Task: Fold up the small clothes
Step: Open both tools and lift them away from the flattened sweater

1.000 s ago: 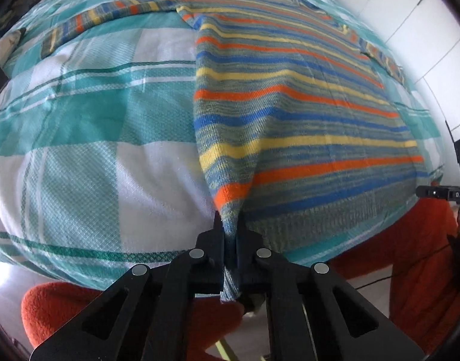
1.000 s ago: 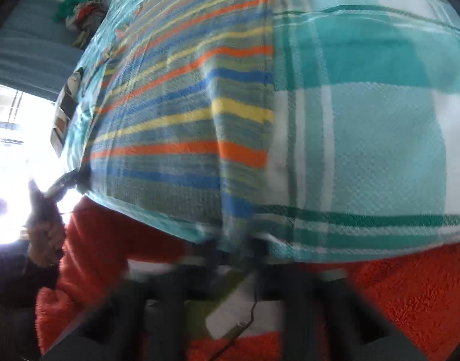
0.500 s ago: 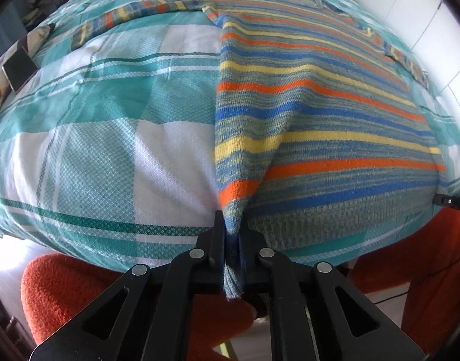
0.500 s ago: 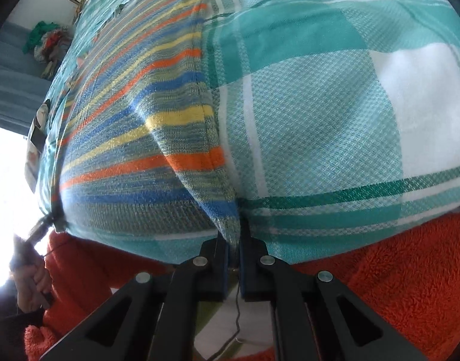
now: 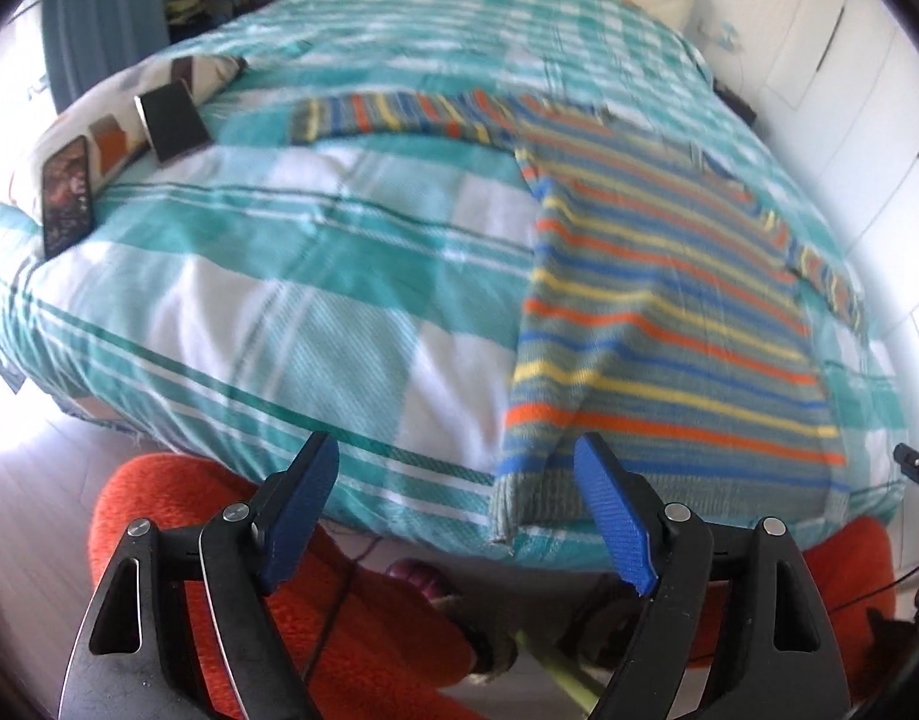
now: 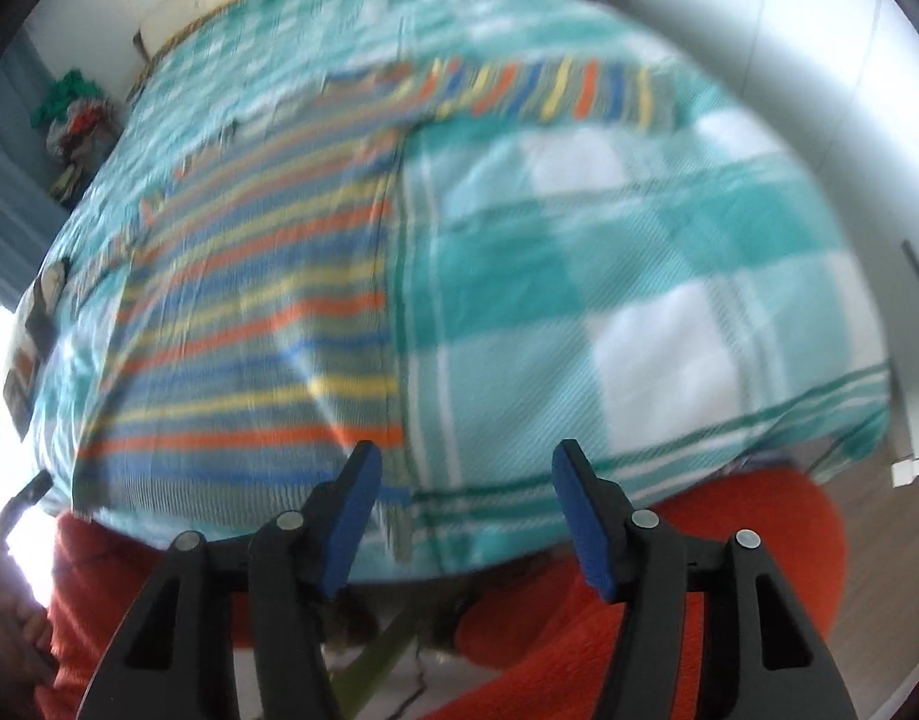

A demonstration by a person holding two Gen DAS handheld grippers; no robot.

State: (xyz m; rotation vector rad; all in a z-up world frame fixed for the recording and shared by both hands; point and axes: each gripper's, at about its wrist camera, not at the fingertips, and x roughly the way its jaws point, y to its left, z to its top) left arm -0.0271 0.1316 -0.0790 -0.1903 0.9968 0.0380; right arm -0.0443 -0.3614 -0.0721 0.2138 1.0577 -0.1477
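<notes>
Striped sweater [image 5: 657,324] spread flat on the bed [image 5: 315,300], sleeves out to both sides, hem at the bed's near edge. Left gripper [image 5: 456,510] just off that hem, fingers [image 5: 609,516] wide apart, holding nothing. Right gripper [image 6: 459,516] likewise at the hem's other corner, fingers parted, empty. Phone [image 5: 68,195] near the bed's left edge.

Left hand-held gripper [image 5: 456,507] and right hand-held gripper [image 6: 462,513]: black slotted arms, silver screws, blue ribbed pads [image 5: 612,519]; fuzzy orange trousers [image 5: 177,516].
</notes>
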